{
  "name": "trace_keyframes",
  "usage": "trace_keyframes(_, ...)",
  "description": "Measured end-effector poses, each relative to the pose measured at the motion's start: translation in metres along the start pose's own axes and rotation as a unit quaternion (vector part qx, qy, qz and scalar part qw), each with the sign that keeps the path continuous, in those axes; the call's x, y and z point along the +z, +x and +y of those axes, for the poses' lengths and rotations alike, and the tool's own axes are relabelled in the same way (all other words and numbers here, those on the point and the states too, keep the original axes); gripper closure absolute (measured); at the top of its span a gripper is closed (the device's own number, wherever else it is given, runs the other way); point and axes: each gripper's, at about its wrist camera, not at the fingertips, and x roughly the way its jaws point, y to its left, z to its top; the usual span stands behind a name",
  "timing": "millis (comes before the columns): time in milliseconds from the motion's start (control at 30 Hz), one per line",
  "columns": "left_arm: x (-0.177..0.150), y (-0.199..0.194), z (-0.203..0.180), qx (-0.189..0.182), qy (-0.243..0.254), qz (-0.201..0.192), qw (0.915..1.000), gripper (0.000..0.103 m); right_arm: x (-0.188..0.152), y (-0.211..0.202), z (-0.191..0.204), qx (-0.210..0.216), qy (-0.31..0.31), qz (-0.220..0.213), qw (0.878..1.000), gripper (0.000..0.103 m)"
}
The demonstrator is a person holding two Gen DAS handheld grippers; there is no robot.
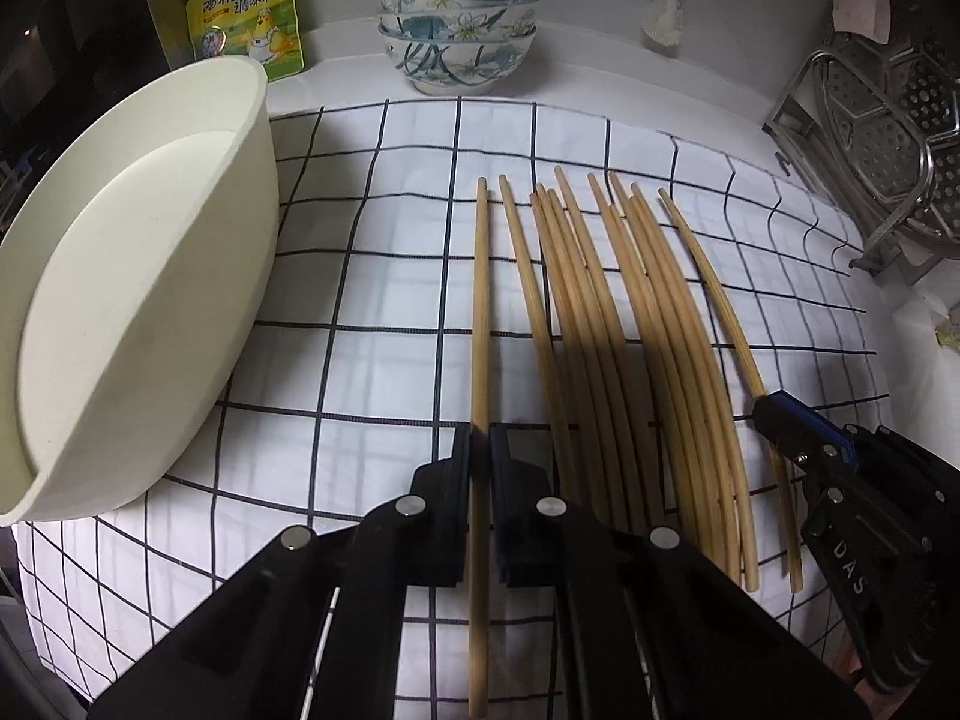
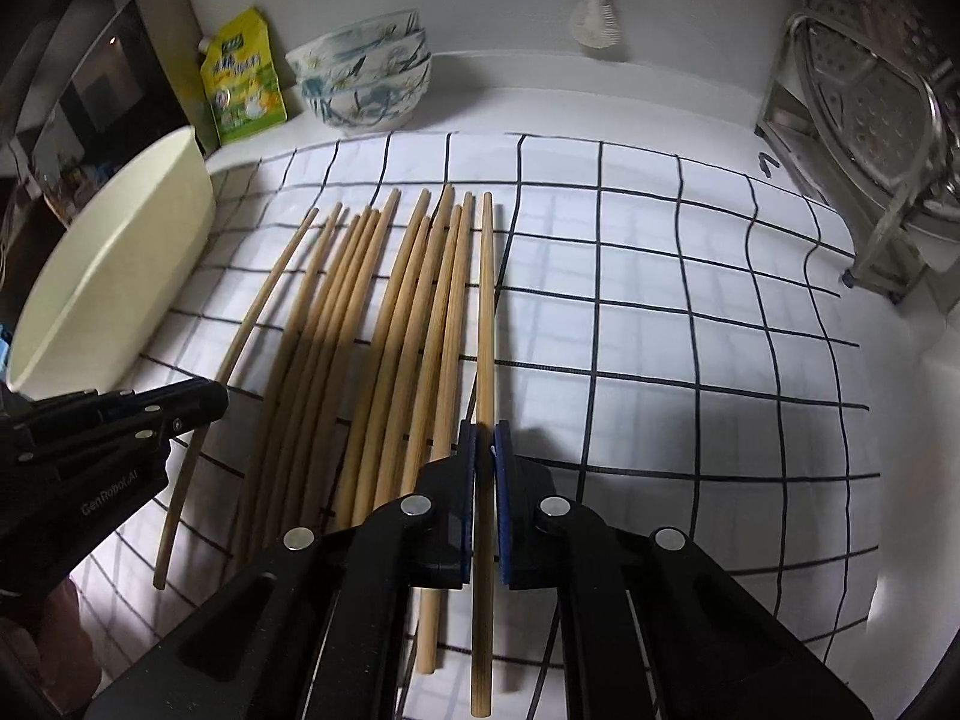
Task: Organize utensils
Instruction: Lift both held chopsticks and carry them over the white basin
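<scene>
Several bamboo chopsticks (image 1: 606, 324) lie side by side on a black-and-white checked cloth (image 1: 372, 294); they also show in the right wrist view (image 2: 384, 324). My left gripper (image 1: 480, 438) is shut on the leftmost chopstick (image 1: 480, 300), which runs between its jaws. My right gripper (image 2: 485, 432) is shut on the rightmost chopstick (image 2: 485, 300). The right gripper shows at the lower right of the left wrist view (image 1: 774, 414), and the left gripper at the left of the right wrist view (image 2: 210, 399).
A cream tub (image 1: 138, 276) stands at the cloth's left edge. Three stacked floral bowls (image 1: 456, 30) and a yellow seasoning pouch (image 1: 246, 12) stand at the back. A metal rack with steamer plates (image 1: 876, 138) stands at the right. A white brush (image 1: 666, 12) hangs on the wall.
</scene>
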Motion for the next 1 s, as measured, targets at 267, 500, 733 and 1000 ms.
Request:
trace_keyframes(267,0.016,-0.045,0.008,-0.023,0.005,-0.036,0.9991,0.096,0.014,-0.036,0.004,0.021,0.023,-0.027,0.999,0.097)
trace_keyframes(500,0.033,-0.1,0.042,-0.028,-0.004,-0.087,0.9958,0.096,0.045,-0.07,0.046,0.053,0.006,-0.062,0.997,0.097)
trace_keyframes(733,0.038,-0.125,0.118,0.027,-0.039,-0.114,0.9923,0.096,0.084,-0.064,0.133,0.12,-0.041,-0.072,0.989,0.097)
trace_keyframes(1000,0.043,-0.106,0.208,0.071,-0.079,-0.099,0.9894,0.096,0.114,-0.017,0.231,0.17,-0.081,-0.031,0.982,0.097)
